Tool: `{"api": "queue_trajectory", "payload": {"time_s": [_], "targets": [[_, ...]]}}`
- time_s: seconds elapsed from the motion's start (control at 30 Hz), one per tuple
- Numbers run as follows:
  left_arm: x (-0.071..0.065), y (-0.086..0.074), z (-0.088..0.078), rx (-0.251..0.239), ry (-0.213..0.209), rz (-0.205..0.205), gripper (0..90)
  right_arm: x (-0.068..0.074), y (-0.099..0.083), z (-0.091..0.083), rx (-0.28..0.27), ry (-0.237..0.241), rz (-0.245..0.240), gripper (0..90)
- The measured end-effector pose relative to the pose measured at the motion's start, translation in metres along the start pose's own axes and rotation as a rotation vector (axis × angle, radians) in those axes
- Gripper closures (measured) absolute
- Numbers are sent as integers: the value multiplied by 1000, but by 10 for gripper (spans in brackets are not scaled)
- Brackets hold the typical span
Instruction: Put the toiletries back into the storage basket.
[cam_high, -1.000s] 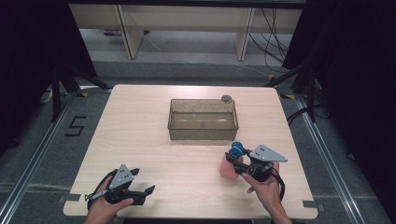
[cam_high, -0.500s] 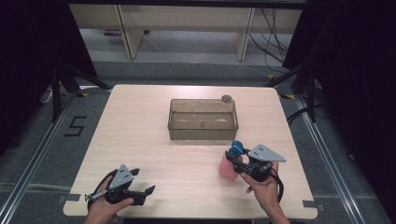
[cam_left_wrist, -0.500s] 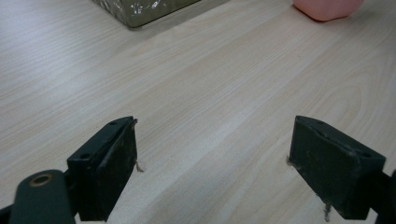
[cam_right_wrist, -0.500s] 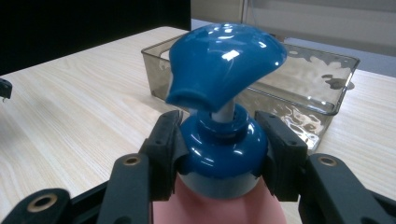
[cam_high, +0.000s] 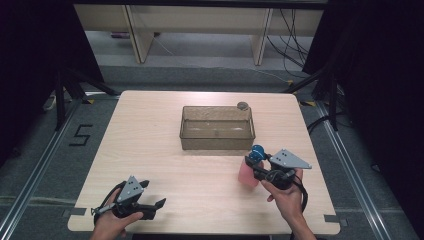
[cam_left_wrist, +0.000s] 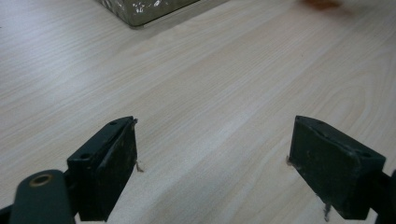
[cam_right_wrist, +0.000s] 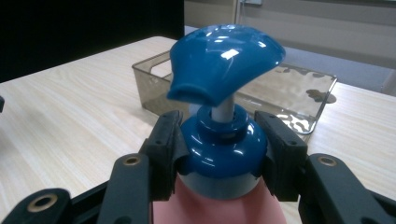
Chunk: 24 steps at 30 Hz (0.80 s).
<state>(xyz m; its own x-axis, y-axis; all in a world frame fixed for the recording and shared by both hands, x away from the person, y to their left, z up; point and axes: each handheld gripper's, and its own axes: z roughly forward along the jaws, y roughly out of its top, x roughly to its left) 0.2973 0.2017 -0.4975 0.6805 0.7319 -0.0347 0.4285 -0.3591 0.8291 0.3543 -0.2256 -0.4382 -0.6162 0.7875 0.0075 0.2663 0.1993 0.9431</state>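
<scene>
A pink pump bottle (cam_high: 247, 173) with a blue pump head (cam_right_wrist: 224, 65) stands upright on the wooden table (cam_high: 150, 145), right of centre near the front. My right gripper (cam_high: 256, 167) is shut on its blue collar (cam_right_wrist: 219, 154), one pad on each side. A clear brownish bin (cam_high: 217, 129) sits just beyond the bottle, in the table's middle. My left gripper (cam_high: 154, 206) rests low at the front left of the table, open, with bare wood between its fingers (cam_left_wrist: 109, 163).
A small dark round object (cam_high: 242, 105) lies at the bin's far right corner. Beyond the table stand wooden furniture legs and black cables on the floor. A "5" is marked on the floor at the left. Dark curtains flank both sides.
The right gripper's jaws have drawn in slightly on the bottle's collar. Both hands and the bottle stay where they were.
</scene>
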Motion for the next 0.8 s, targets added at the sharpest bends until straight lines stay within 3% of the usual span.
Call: {"api": "queue_trajectory", "payload": {"time_s": [0.03,0.07,0.13,0.23,0.33,0.37,0.4,0.43,0.47,0.5,0.6,0.67,0.7,0.73,0.77,0.8], "targets": [[0,0,0,1,0,-1,147,1,1,1,-15,0,29,538],[0,0,0,5,5,0,147,-2,2,2,-15,1,-2,538],[0,1,-1,10,8,1,147,-1,4,2,-7,-5,18,538],[-1,0,0,-3,2,-6,147,-4,7,4,-14,-17,4,538],[0,0,-1,1,4,-4,147,-4,10,5,-19,-14,36,539],[0,0,-1,1,4,-5,147,-7,12,6,-27,-12,11,539],[0,-1,0,-1,-1,-8,147,-6,13,5,-22,-17,32,538],[1,-1,0,-1,-2,-8,147,-9,15,5,-23,-17,8,538],[0,0,0,6,5,-7,147,-8,16,6,-27,-21,21,538],[1,0,0,4,3,-5,147,-10,18,6,-27,-29,4,538],[1,-1,0,3,-1,-11,148,-12,20,7,-27,-30,36,538],[2,0,-1,19,0,10,147,-16,22,9,-30,-39,21,539],[2,0,0,11,0,1,147,-15,23,9,-30,-59,32,538],[2,0,0,18,0,8,147,-18,24,10,-31,-59,16,538],[1,0,0,2,0,-11,147,-19,25,10,-27,-55,28,538],[0,0,0,5,2,-10,147,-21,26,11,-41,-71,8,538]]}}
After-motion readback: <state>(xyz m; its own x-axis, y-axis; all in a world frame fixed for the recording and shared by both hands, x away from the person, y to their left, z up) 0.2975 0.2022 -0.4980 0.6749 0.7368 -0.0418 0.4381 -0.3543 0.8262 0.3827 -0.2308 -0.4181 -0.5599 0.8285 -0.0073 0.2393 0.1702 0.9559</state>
